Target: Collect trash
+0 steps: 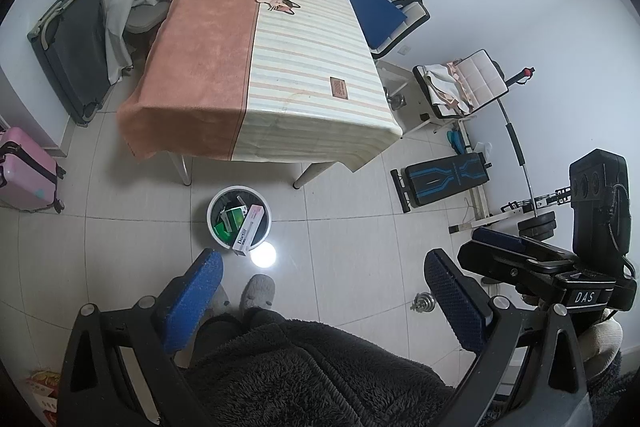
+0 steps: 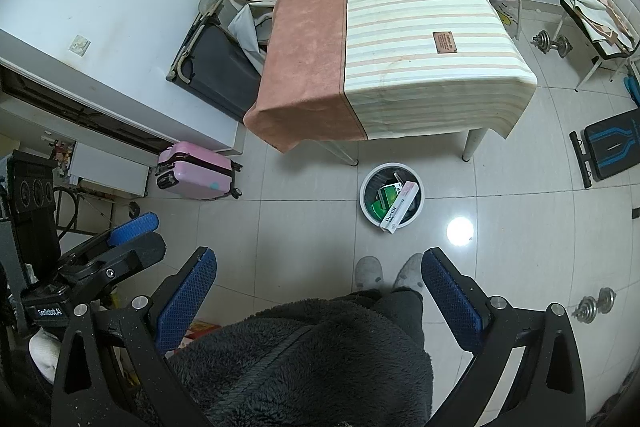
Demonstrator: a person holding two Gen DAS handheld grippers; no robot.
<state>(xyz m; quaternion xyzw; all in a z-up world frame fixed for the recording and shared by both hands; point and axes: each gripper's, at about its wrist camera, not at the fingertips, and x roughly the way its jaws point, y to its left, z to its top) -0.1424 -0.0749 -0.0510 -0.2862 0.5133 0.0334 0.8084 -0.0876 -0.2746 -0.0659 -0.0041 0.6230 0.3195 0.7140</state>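
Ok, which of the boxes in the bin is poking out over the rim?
The long white and pink box printed "Doctor": it leans on the trash bin's near rim, one end overhanging. The green boxes sit inside.

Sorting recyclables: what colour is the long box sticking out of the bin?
White and pink cardboard box, clearest in right wrist view.

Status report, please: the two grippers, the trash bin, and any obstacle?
Left gripper open, empty. Right gripper open, empty. Trash bin on floor by table, holding boxes, white carton leaning over rim. Nothing blocking the bin.
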